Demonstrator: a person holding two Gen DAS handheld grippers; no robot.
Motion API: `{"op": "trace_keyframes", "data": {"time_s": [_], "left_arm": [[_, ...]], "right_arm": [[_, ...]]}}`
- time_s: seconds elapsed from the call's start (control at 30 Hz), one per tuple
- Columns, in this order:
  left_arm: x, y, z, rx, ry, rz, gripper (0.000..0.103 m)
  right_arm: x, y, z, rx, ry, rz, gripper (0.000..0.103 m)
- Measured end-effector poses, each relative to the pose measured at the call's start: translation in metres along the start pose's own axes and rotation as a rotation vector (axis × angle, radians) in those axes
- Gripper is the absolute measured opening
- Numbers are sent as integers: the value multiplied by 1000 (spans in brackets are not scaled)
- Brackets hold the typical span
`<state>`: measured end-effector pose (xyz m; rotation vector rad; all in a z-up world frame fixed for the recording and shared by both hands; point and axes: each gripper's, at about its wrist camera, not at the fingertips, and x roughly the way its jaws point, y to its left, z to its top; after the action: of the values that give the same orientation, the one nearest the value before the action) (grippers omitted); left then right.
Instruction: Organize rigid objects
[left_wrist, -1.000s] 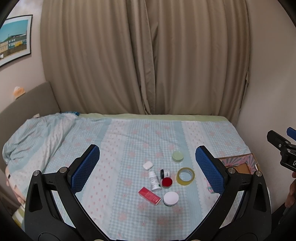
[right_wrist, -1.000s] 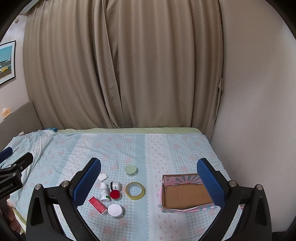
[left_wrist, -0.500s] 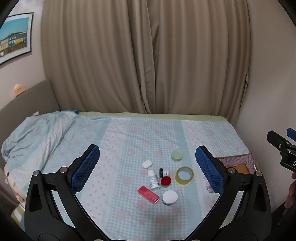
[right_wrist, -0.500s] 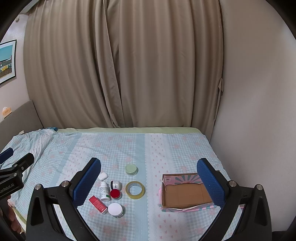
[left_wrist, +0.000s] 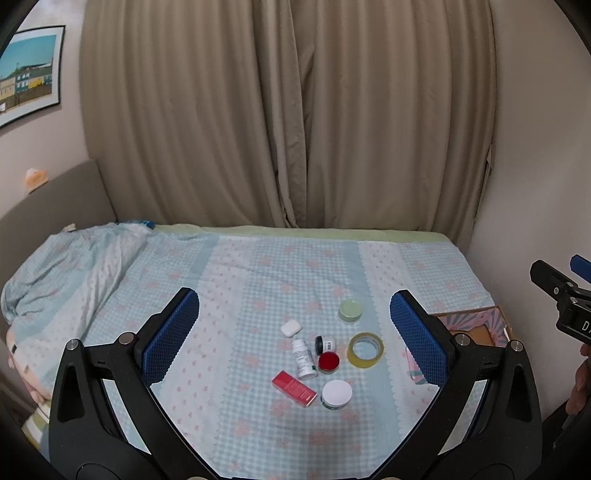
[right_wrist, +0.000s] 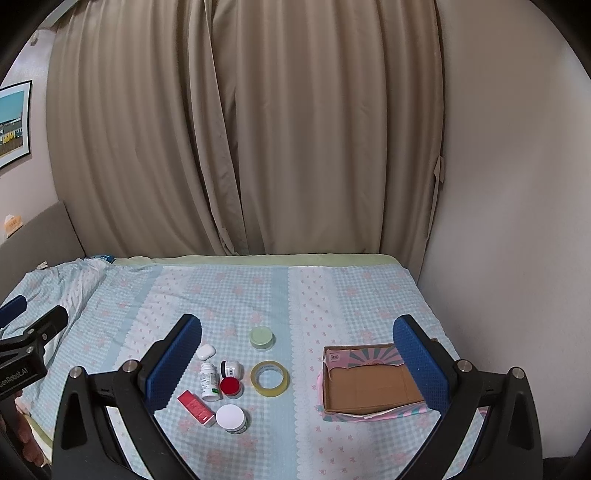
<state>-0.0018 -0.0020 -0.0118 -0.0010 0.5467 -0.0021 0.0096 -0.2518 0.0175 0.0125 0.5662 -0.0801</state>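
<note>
We are seeing a soft cotton-like sheet (right_wrist: 332, 295) covering the bed, matt, with a woven check and a slightly rumpled part at the left. The curtains (right_wrist: 258, 147) are looking like thick matt cloth with heavy folds. The box (right_wrist: 369, 384) is showing plain brown cardboard inside and printed paper outside. The tape (right_wrist: 269, 378) is looking glossy and half-transparent, as plastic film. The bottle (right_wrist: 209, 382) and the earbud case (right_wrist: 205, 351) are appearing as smooth white plastic. The red carton (right_wrist: 195, 403) is looking like slightly shiny printed card. The pads (right_wrist: 173, 362) are showing a rough, dotted blue rubber, on black matt plastic arms with metal screws.
</note>
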Motion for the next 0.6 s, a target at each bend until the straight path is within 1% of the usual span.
{"op": "trace_keyframes", "data": {"time_s": [0.3, 0.6], "left_arm": [[-3, -1, 4, 9, -10, -21, 103], [-4, -4, 3, 13, -10, -19, 103]], "right_arm": [[-1, -4, 0, 28, -3, 9, 103], [-2, -6, 1, 33, -6, 13, 103]]}}
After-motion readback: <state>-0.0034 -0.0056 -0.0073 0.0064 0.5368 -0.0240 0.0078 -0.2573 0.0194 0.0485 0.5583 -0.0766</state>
